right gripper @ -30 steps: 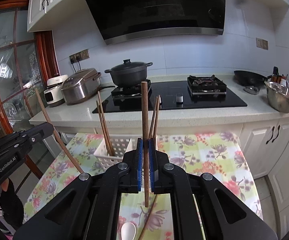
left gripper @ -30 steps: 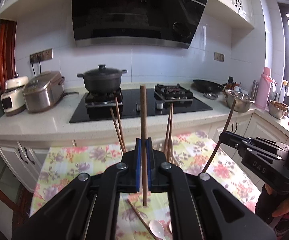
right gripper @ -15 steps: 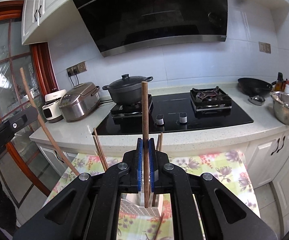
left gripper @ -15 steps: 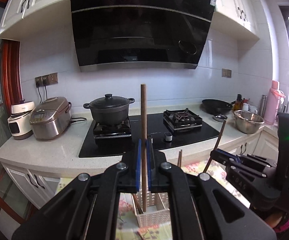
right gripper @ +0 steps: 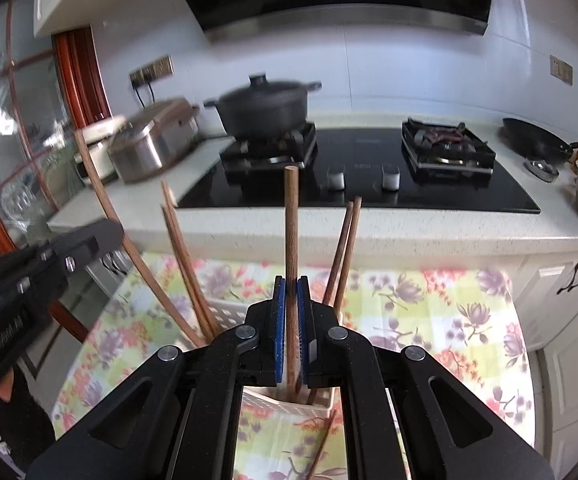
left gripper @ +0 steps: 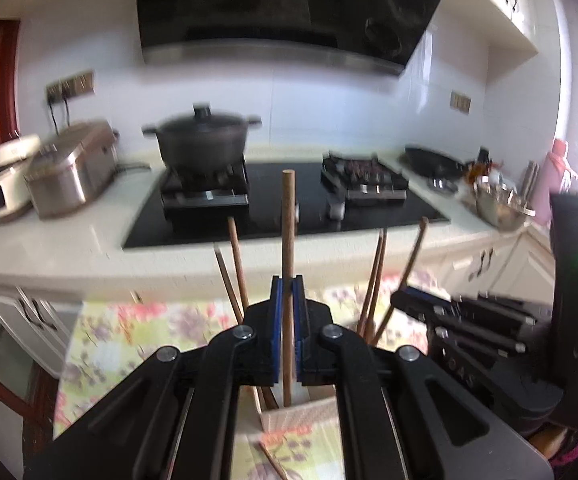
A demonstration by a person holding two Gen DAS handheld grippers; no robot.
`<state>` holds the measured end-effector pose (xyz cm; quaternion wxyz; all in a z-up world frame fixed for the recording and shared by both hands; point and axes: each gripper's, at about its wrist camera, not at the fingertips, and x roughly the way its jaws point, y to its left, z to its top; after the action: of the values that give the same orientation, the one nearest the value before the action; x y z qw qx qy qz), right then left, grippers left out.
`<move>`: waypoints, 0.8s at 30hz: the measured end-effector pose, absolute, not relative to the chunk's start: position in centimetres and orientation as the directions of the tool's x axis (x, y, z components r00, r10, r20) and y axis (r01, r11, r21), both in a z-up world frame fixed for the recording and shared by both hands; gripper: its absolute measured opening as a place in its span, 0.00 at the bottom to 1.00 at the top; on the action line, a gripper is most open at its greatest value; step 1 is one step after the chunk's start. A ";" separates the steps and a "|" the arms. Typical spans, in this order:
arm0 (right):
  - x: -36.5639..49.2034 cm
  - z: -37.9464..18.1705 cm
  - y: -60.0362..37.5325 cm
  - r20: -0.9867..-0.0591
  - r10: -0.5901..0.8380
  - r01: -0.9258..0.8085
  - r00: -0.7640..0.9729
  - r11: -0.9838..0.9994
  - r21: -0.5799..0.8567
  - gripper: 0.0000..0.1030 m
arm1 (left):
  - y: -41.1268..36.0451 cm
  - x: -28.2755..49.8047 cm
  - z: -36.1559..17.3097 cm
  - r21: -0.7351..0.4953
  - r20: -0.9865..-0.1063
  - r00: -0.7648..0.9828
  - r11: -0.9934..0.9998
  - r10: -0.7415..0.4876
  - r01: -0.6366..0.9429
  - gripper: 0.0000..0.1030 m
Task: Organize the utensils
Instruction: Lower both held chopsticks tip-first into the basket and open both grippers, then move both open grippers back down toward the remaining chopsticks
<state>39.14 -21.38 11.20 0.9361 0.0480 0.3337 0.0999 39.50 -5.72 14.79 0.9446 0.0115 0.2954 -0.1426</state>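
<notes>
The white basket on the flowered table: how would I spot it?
Find the black stove top, then the flowered tablecloth before it. The white slotted basket stands there, the only thing with brown chopsticks sticking up out of it.

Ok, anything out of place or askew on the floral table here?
Yes. One loose chopstick lies flat on the floral cloth in front of the white basket, outside it, while the others stand inside. Both tongs, left and right, each grip another chopstick upright.

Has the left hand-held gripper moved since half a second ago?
Yes. The left hand-held gripper has tipped downward: the black pot sits higher, and the white basket shows more.
</notes>
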 end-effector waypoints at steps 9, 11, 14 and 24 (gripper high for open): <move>42.2 8.2 -22.2 -0.651 0.229 -0.108 0.724 0.969 0.220 0.14 | -5.1 41.9 10.2 -0.038 -0.628 0.753 0.975 -0.195 0.220 0.07; 41.8 8.3 -22.9 -0.634 0.247 -0.111 0.732 0.963 0.246 0.25 | -4.7 41.6 10.2 -0.027 -0.619 0.765 0.978 -0.179 0.207 0.11; 40.4 8.4 -24.1 -0.602 0.269 -0.121 0.751 0.954 0.276 0.33 | -3.5 40.5 9.9 -0.006 -0.588 0.798 0.988 -0.130 0.156 0.39; 34.0 3.1 -26.6 -0.584 0.225 -0.068 0.780 0.958 0.278 0.44 | -0.3 35.2 4.3 0.025 -0.495 0.869 1.000 0.008 0.005 0.85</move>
<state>33.97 -26.61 3.10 0.9356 0.1214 0.3220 0.0783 35.22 -0.33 4.32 0.9666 0.0128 0.2559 0.0007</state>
